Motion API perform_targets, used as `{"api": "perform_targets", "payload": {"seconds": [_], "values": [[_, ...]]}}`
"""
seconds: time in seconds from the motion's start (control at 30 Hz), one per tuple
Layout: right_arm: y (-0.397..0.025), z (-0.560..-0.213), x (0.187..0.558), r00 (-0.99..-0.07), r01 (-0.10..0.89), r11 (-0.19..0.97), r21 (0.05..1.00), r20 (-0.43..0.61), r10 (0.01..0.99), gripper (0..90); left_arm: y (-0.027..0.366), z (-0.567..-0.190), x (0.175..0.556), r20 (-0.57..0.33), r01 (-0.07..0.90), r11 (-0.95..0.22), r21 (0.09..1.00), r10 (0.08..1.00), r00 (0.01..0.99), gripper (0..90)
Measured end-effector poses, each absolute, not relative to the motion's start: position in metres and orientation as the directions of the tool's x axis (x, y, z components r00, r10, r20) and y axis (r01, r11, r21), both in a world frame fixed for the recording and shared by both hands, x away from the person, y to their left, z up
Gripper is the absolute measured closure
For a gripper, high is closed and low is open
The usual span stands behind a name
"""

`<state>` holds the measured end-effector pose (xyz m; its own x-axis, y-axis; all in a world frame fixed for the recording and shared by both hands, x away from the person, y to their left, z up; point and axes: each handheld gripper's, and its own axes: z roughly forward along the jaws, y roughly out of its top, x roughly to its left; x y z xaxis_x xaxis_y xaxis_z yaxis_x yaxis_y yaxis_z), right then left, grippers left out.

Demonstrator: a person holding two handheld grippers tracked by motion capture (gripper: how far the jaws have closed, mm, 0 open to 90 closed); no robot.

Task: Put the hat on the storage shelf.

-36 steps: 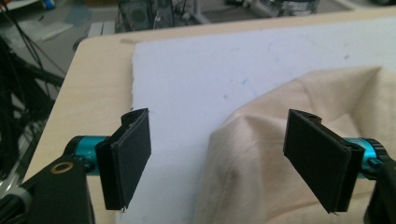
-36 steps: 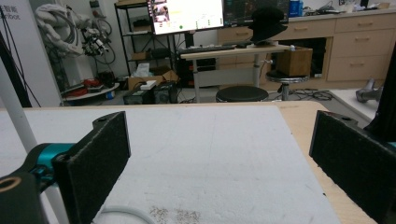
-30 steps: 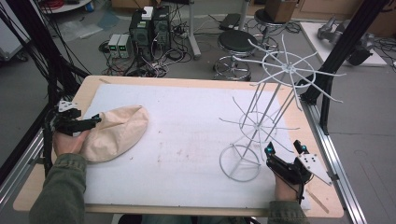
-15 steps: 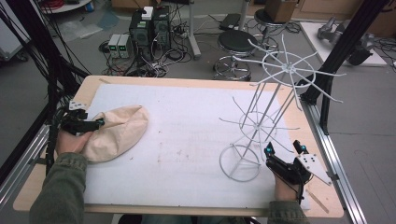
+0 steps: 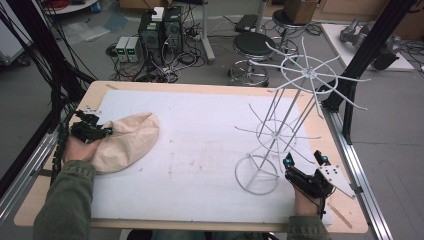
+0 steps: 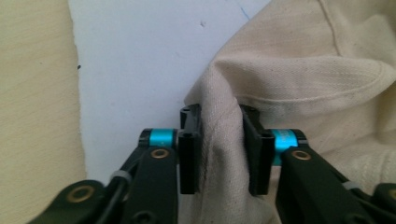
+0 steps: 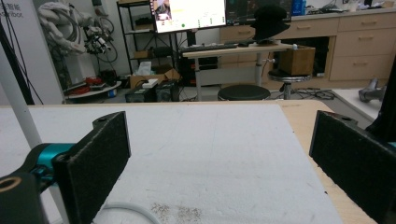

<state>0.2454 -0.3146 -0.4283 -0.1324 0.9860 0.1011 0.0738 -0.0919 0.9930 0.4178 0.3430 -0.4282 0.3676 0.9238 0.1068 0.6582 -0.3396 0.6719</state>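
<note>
In the high view, a cream cloth [image 5: 127, 141] is lying bunched at the left of the counter [image 5: 200, 87], on the white mat [image 5: 200, 130]. Its left edge is being pinched by the left tongs [image 5: 102, 131]. The cloth is judged light, soft and limp, so it is likely to sag and trail when lifted; a hem or fold is the place to be gripped. A tall white wire rack [image 5: 280, 135] is standing at the right, its thin arms spreading wide, and the right tongs [image 5: 305, 161] are being held just beside its ring base. Wide open mat is lying between cloth and rack; the rack arms are what a trailing cloth could be caught on.

In the left gripper view, a raised fold of the cloth [image 6: 289, 70] is being clamped between the closed jaws of the left tongs [image 6: 219, 140], close to the mat's left edge.

In the right gripper view, the right tongs [image 7: 219, 154] are being held wide apart with nothing between them, bare mat ahead and the rack's pole [image 7: 18, 107] at the left.
</note>
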Motion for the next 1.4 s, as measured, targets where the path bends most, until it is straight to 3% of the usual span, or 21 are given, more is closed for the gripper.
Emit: {"api": "perform_targets", "payload": {"seconds": [0.27,0.67,1.4], "values": [[-0.315,-0.428,0.245,-0.128,0.074,-0.095,0.993,0.104,0.986,4.3,0.334,-0.424,0.419,0.204,0.661,-0.429,0.616,0.897,0.392,80.5],[-0.316,-0.428,0.244,-0.126,0.07,-0.091,0.993,0.099,0.987,4.3,0.341,-0.419,0.413,0.148,0.652,-0.374,0.66,0.915,0.375,81.6],[-0.316,-0.428,0.243,-0.121,0.075,-0.099,0.992,0.108,0.987,4.4,0.342,-0.41,0.403,0.125,0.581,-0.314,0.75,0.932,0.341,81.4]]}}
